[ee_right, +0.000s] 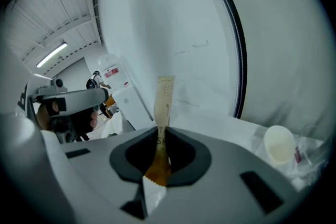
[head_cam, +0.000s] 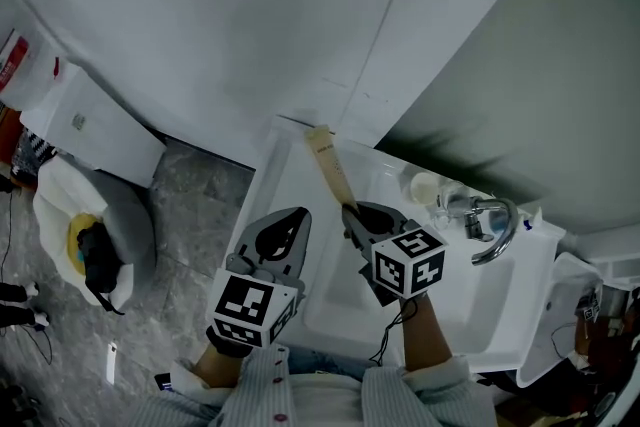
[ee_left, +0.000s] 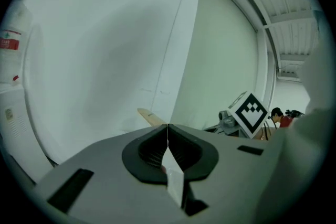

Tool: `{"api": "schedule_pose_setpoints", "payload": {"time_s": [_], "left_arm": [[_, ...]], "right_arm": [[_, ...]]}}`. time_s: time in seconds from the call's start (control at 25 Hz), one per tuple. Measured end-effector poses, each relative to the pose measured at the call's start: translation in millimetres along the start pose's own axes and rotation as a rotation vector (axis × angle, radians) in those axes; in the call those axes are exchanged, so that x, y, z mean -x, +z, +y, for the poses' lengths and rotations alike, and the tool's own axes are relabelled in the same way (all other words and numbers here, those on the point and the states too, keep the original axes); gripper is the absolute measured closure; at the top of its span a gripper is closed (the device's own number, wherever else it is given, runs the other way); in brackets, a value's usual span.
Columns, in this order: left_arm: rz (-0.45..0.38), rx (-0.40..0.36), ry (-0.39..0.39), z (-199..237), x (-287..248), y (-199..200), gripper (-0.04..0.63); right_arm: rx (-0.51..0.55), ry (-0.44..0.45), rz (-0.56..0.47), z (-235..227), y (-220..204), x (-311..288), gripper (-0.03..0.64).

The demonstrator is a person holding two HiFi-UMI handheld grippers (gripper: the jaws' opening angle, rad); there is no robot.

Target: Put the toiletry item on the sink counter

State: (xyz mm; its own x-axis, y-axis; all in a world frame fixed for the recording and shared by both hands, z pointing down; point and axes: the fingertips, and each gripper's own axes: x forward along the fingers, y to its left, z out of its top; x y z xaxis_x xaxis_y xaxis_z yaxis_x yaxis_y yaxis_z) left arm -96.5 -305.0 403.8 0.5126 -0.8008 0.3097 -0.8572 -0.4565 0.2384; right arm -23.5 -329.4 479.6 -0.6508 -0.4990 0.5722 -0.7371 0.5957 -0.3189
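**Desk:** What are the jaws doing, starting from the left?

**Photographer:** The left gripper (ee_left: 167,126) is holding its jaws pressed together with nothing between them. It is hovering over the near left part of the sink counter (head_cam: 283,177), with the toilet (head_cam: 95,215) off to its left.

**Desk:** And where is the thing being placed?

**Photographer:** The toiletry item (head_cam: 331,167) is a long tan packet. It is sticking out of the right gripper (head_cam: 349,209) and pointing at the counter's far left corner by the wall (head_cam: 220,25). That gripper's jaws are clamping on the packet's near end. I cannot tell whether the far tip is touching the counter yet.

**Desk:** What is sitting further right?

**Photographer:** The basin (head_cam: 335,300) is lying under the right gripper. Beyond it a paper cup (head_cam: 425,187) is standing just beside the faucet (head_cam: 490,223).

**Desk:** So how should the put-down go?

**Photographer:** As I am judging it, the packet is being carried and is not set down yet. The right gripper should be lowering it until its whole length is lying on the flat strip at the far left. The jaws should be opening only once it is resting there, or it could slide into the basin. The left gripper is best holding aside.
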Motion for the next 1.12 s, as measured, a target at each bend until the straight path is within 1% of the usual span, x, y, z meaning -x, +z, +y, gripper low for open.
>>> {"api": "schedule_pose_setpoints", "payload": {"time_s": [0.36,0.68,0.96,1.12], "left_arm": [[0.054,0.022,0.018,20.9,-20.5,-17.4,0.578],[0.094,0.048,0.036,37.0,-27.7,-36.1,0.578],[0.108,0.062,0.049,49.1,-36.6,-46.6,0.578],[0.117,0.066,0.054,52.6,-40.9,-51.5,0.578]], "right_arm": [[-0.029,0.032,0.120,-15.0,-29.0,-47.0,0.575],[-0.034,0.014,0.178,-26.4,-49.7,-78.4,0.574],[0.009,-0.007,0.210,-35.9,-60.8,-99.1,0.572],[0.051,0.008,0.220,-36.3,-63.9,-105.6,0.569]]}}
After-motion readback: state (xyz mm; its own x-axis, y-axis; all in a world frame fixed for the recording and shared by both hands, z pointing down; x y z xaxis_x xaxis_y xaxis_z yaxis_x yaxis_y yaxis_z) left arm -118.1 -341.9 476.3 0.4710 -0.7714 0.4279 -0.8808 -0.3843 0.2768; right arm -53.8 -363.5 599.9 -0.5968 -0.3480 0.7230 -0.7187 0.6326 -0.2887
